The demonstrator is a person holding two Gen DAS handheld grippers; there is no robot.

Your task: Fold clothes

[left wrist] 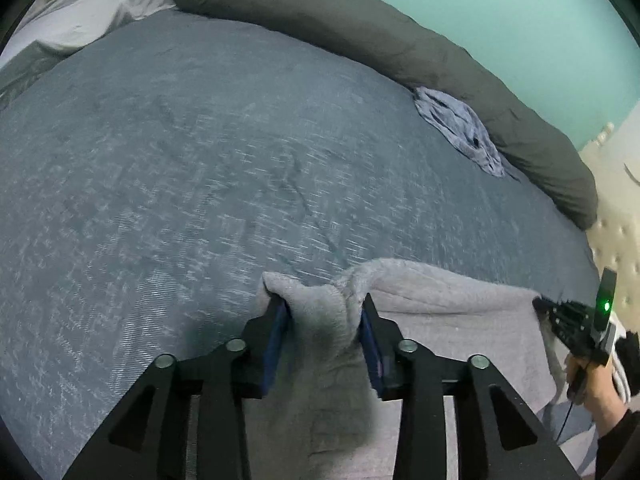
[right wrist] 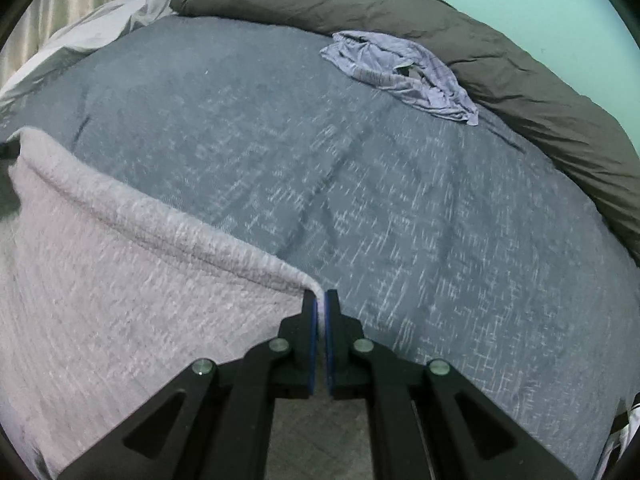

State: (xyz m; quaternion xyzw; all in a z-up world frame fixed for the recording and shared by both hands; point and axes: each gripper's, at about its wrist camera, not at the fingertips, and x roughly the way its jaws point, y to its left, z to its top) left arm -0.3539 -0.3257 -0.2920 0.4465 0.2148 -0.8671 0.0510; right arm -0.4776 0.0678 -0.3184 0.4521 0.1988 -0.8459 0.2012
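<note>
Left gripper (left wrist: 324,306) is pitched steeply down, jaws parted, a bunched fold of the grey garment (left wrist: 440,312) sitting between the pads without being pinched. Right gripper (right wrist: 321,300) is also angled down, jaws closed tight on the garment's edge, and is held by a bare hand (left wrist: 592,384).
</note>
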